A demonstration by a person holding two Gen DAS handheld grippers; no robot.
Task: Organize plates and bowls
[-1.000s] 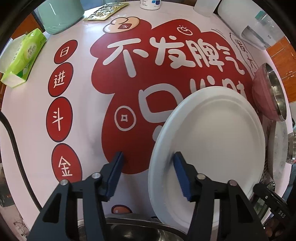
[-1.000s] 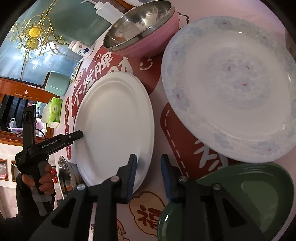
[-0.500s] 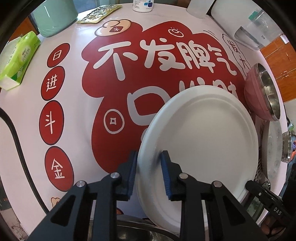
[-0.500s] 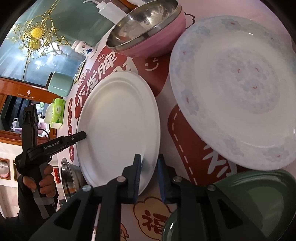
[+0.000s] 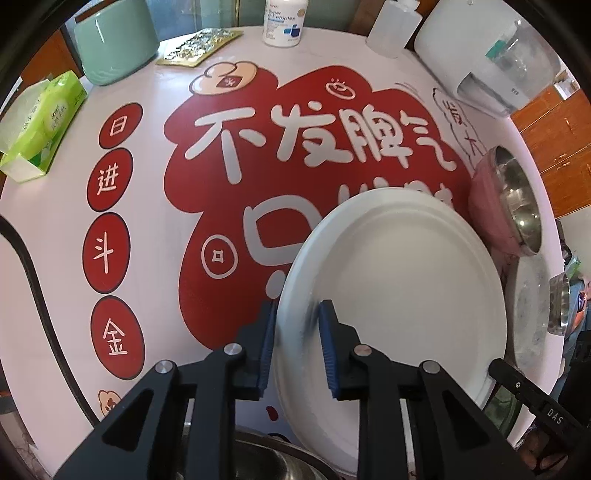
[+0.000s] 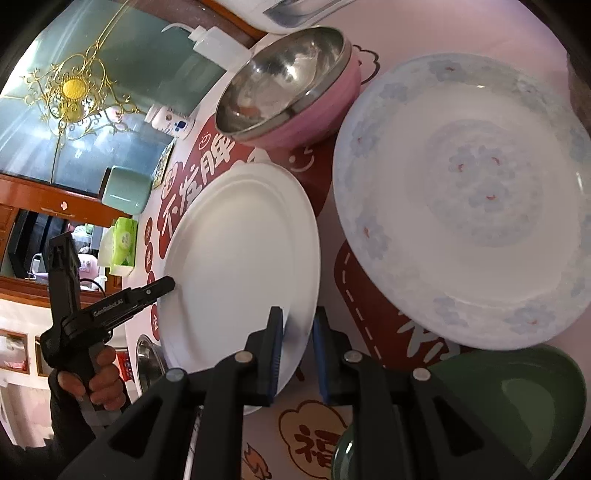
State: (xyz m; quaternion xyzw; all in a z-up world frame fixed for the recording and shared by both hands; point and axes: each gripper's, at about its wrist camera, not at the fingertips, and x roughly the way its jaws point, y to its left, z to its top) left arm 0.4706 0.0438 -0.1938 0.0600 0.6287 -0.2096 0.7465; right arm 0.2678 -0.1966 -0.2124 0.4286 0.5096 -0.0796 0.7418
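A plain white plate [image 5: 402, 295] is held at opposite edges by both grippers, slightly tilted above the table. My left gripper [image 5: 295, 343] is shut on its left rim. My right gripper [image 6: 298, 347] is shut on its near rim; the plate [image 6: 243, 258] and the left gripper [image 6: 162, 286] show in the right wrist view. A floral plate [image 6: 469, 206] lies to the right. A pink bowl with a steel inside [image 6: 291, 85] stands behind the two plates. A green bowl [image 6: 517, 410] sits at the lower right.
A steel bowl [image 5: 266, 461] lies just under my left gripper. At the table's far side stand a mint container [image 5: 114, 40], a green tissue pack [image 5: 40, 122], a pill bottle [image 5: 284, 18], a squeeze bottle [image 5: 391, 26] and a white appliance [image 5: 480, 55].
Both grippers closed from open onto the white plate's rim. The plate has since lifted and tilted a little.
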